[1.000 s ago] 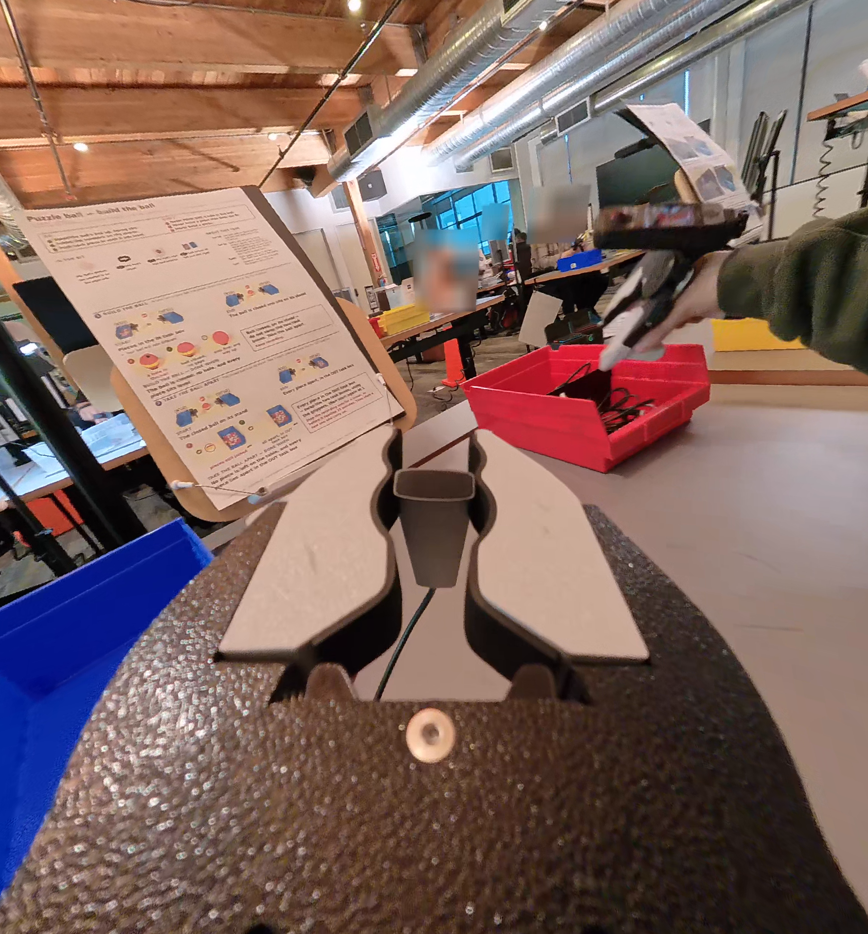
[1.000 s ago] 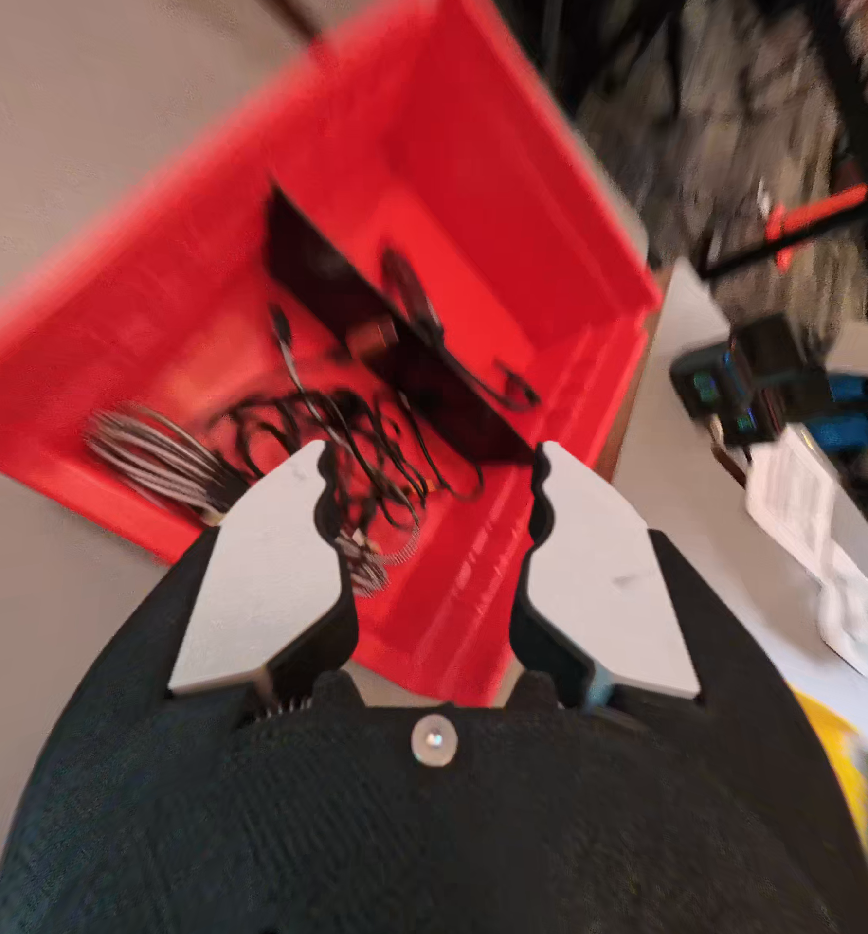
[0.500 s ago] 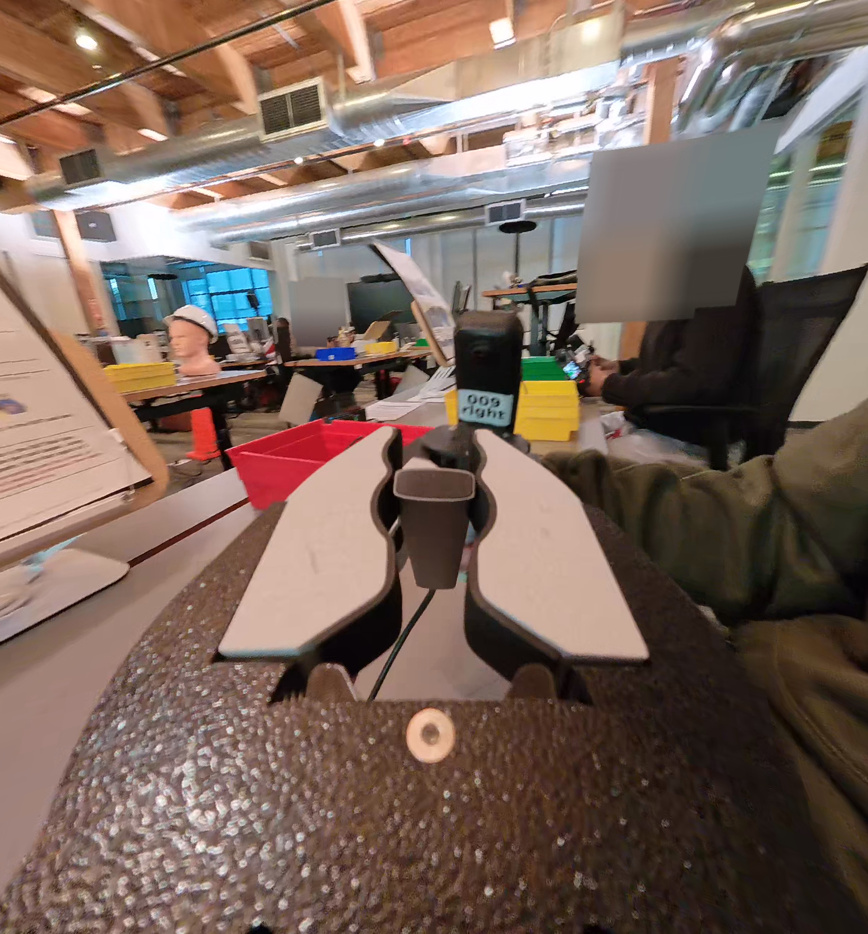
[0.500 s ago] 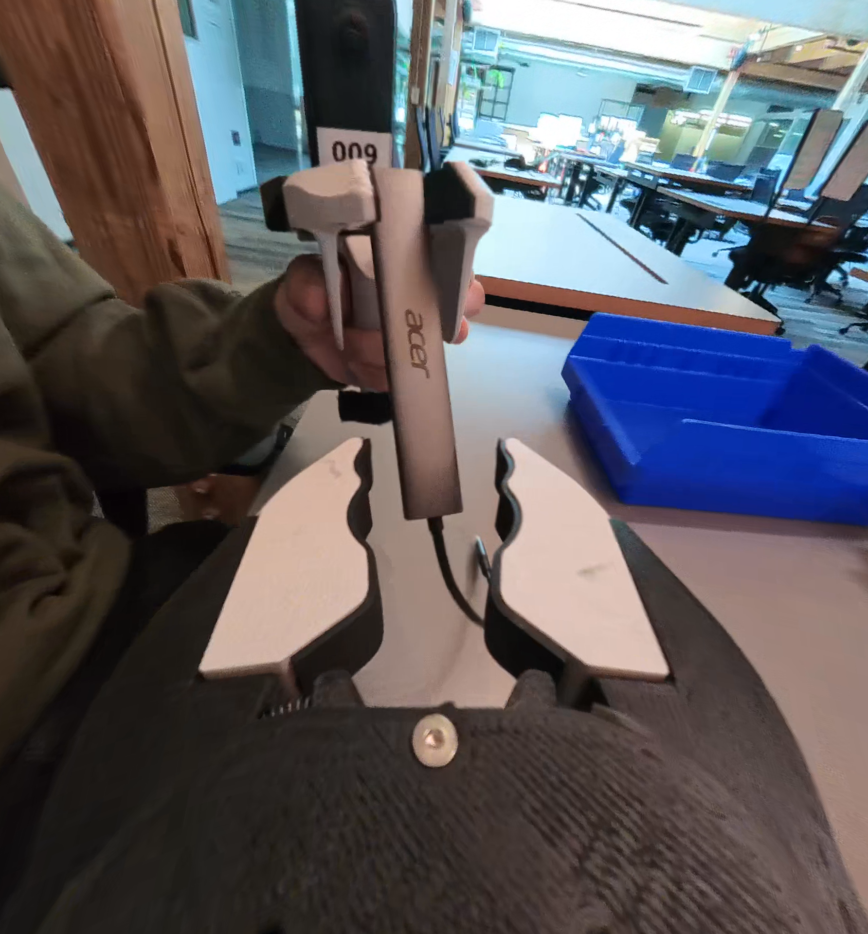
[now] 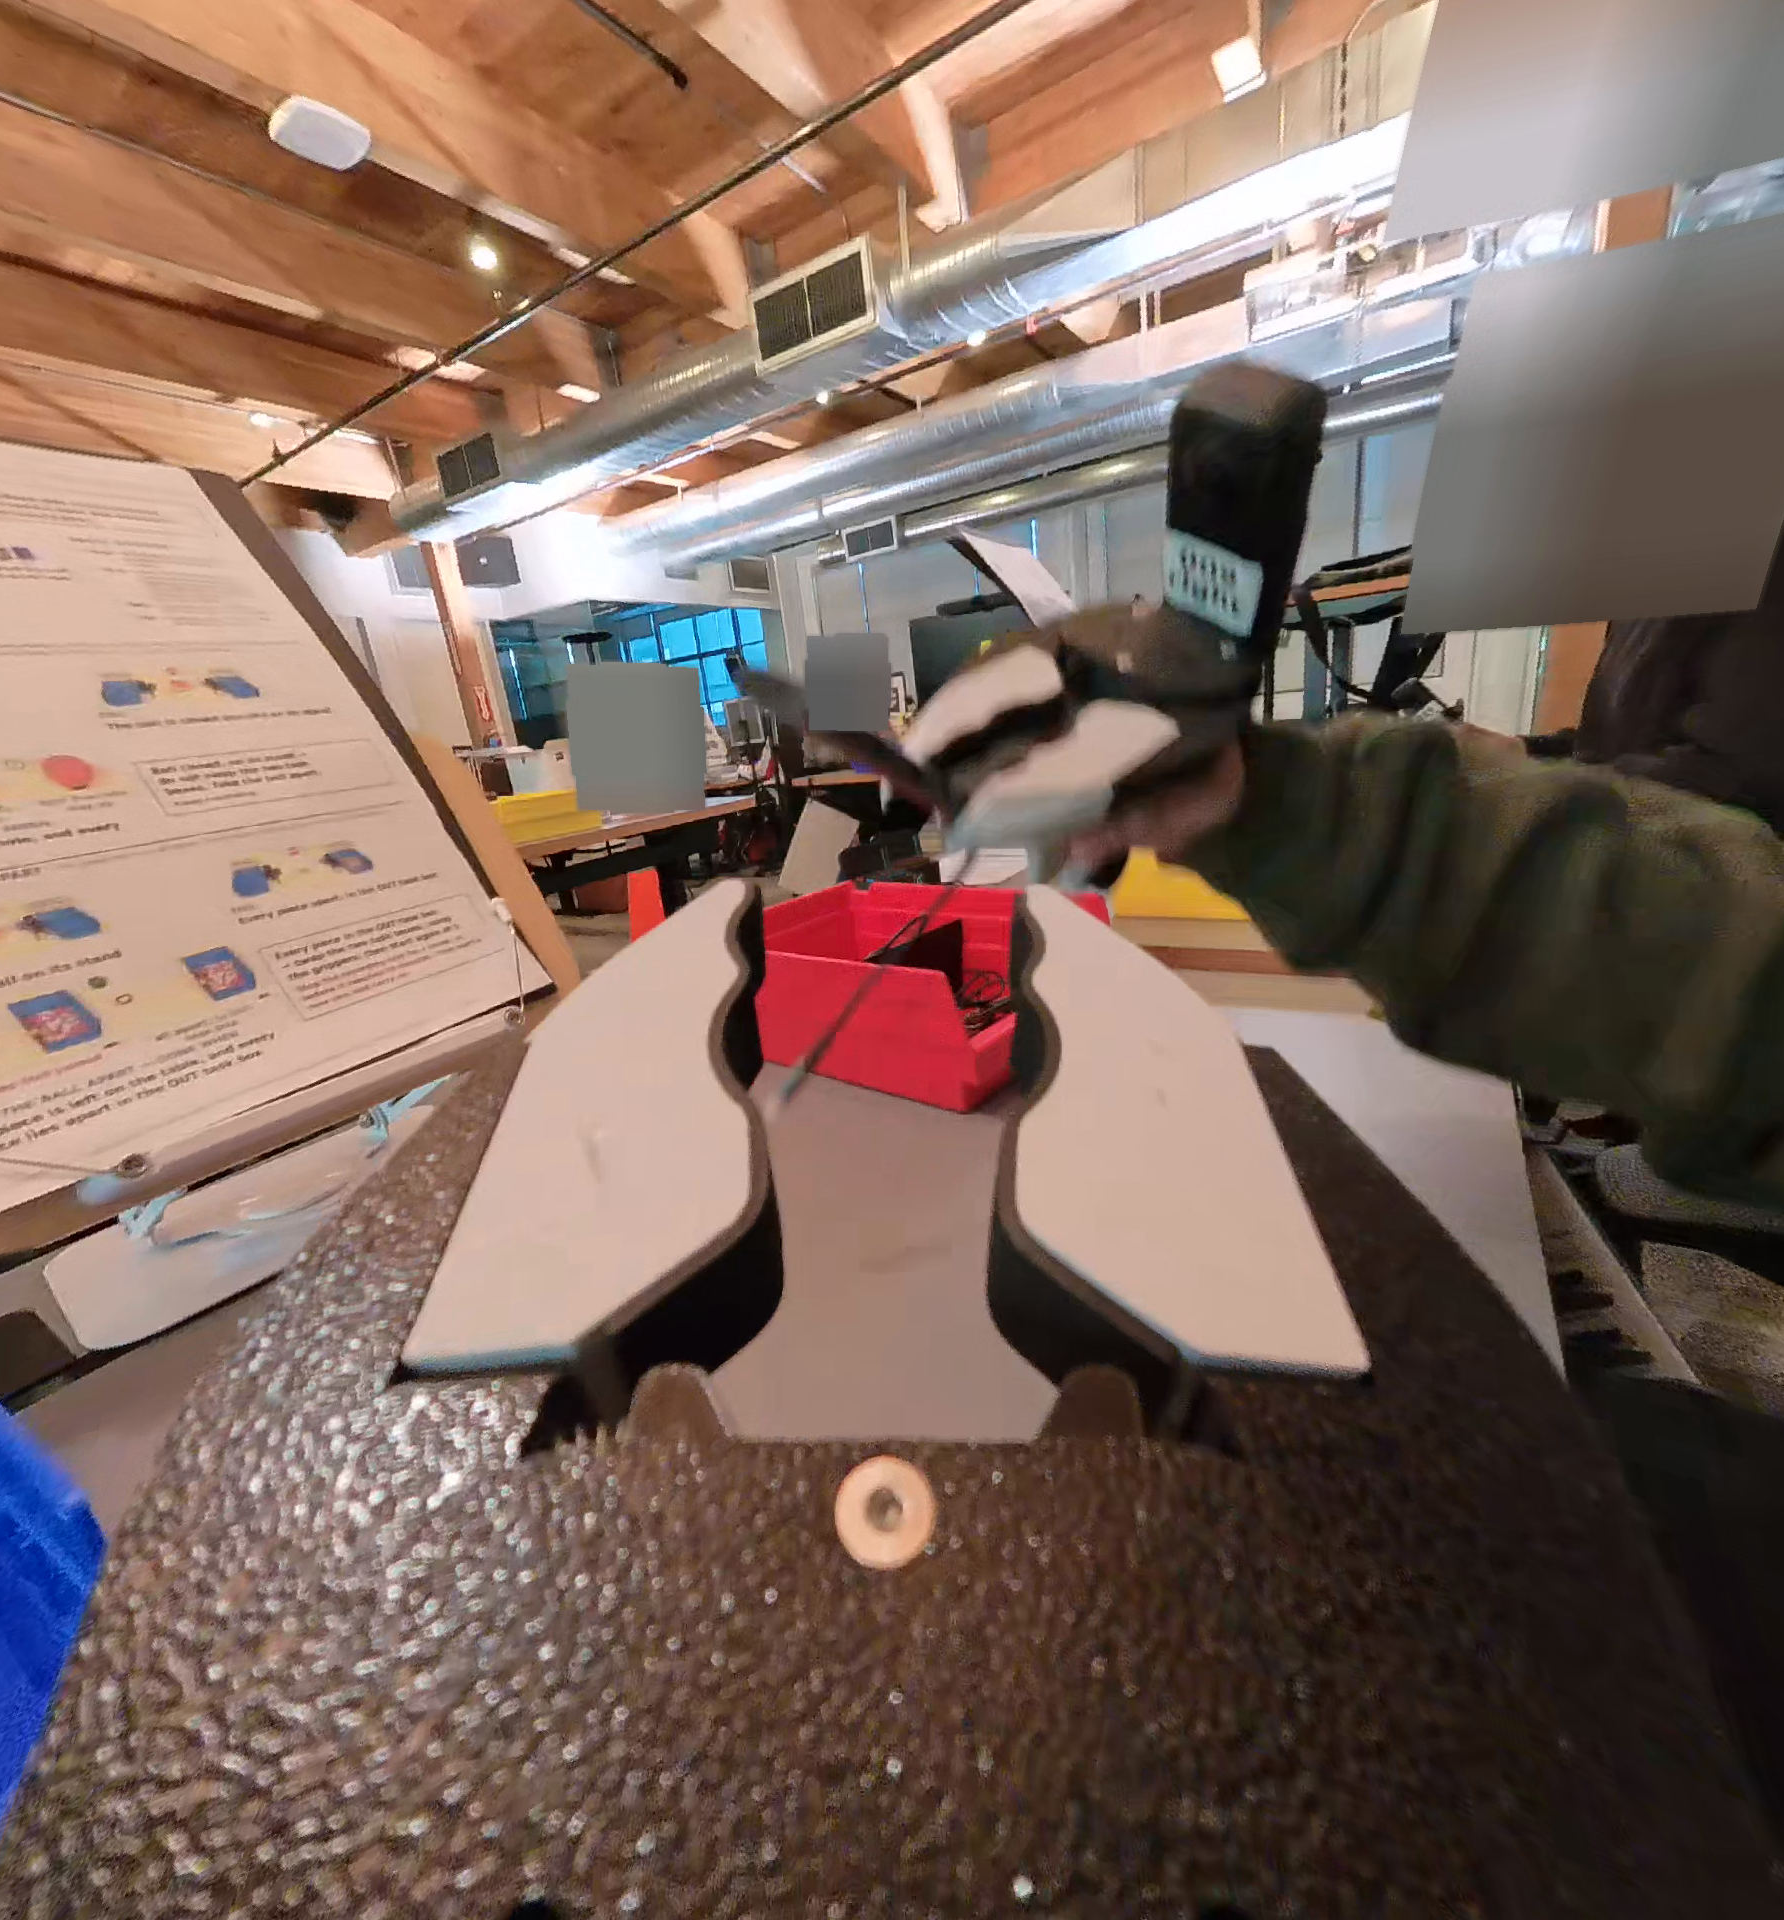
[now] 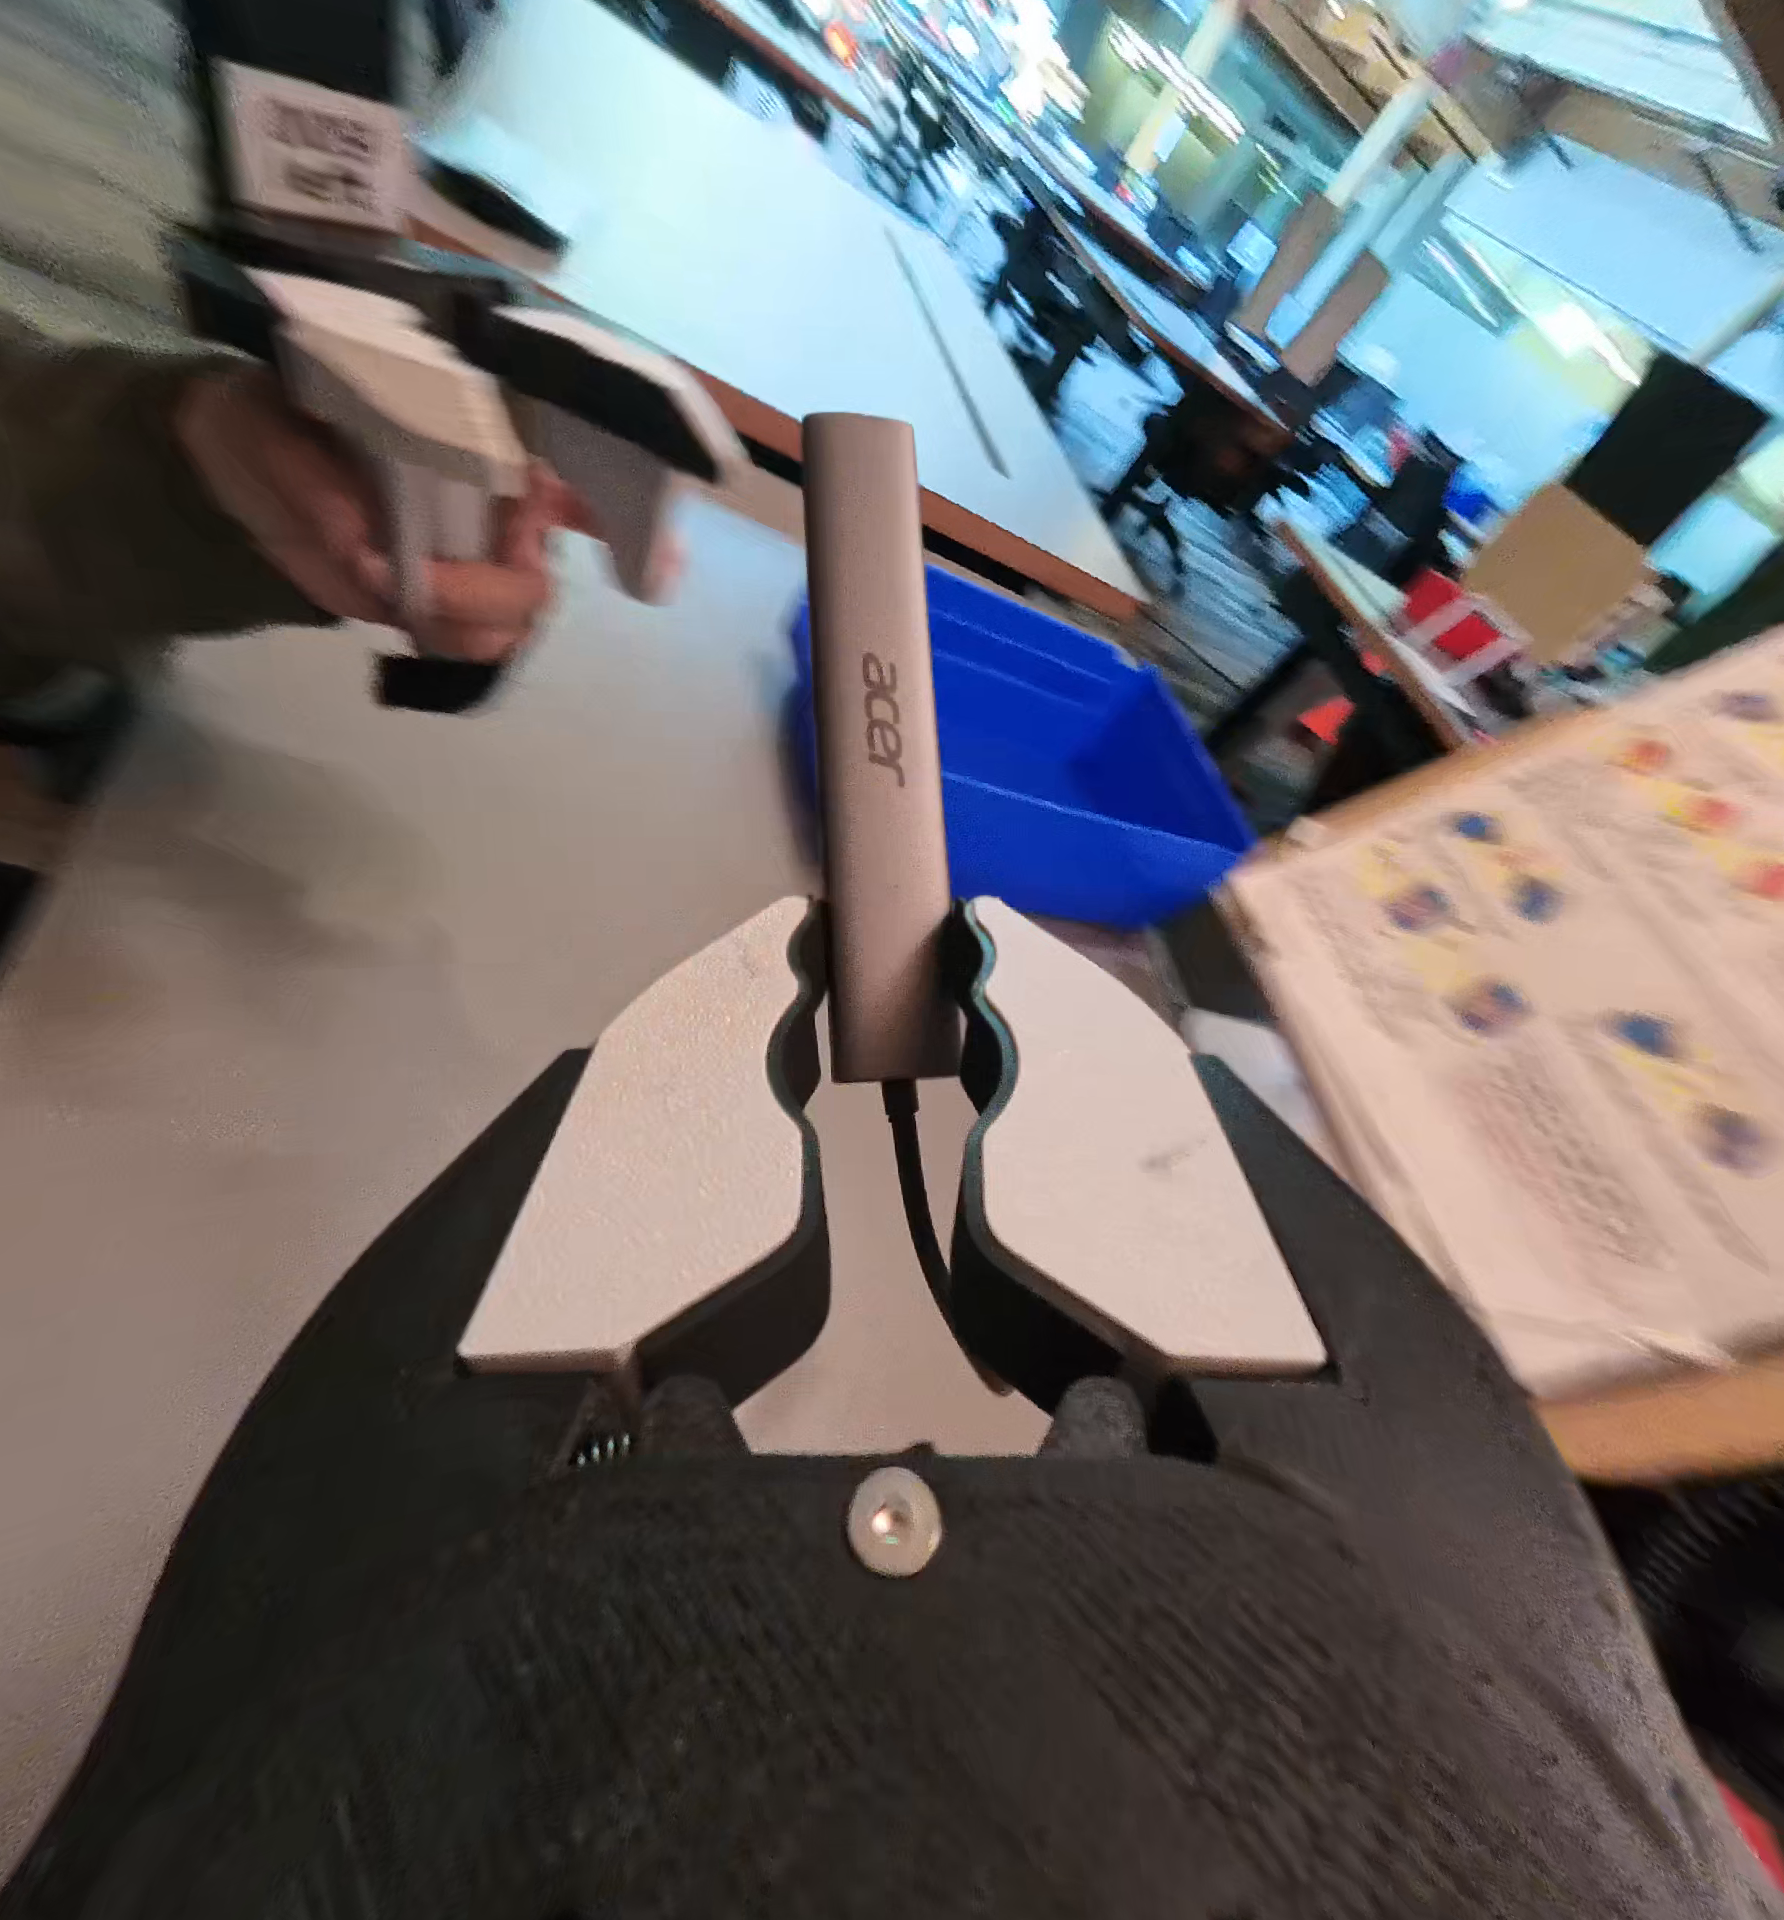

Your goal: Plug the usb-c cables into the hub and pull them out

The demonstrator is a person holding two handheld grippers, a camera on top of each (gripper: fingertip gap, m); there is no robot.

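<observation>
- The right gripper [image 6: 888, 997] is raised above the worktop [image 6: 244, 1039], its fingers clamped on the lower end of the upright grey USB-C hub [image 6: 872, 748].
- The left gripper [image 5: 888, 997] points level at the red bin [image 5: 867, 1018], fingers spread wide and holding nothing.

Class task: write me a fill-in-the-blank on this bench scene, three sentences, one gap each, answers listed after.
1. The right gripper is shut on the grey ____.
2. The left gripper holds nothing; its jaws stand ____.
3. Seen between the left gripper's fingers, the bin holding black cables is coloured ____.

Missing words: hub; open; red
</observation>
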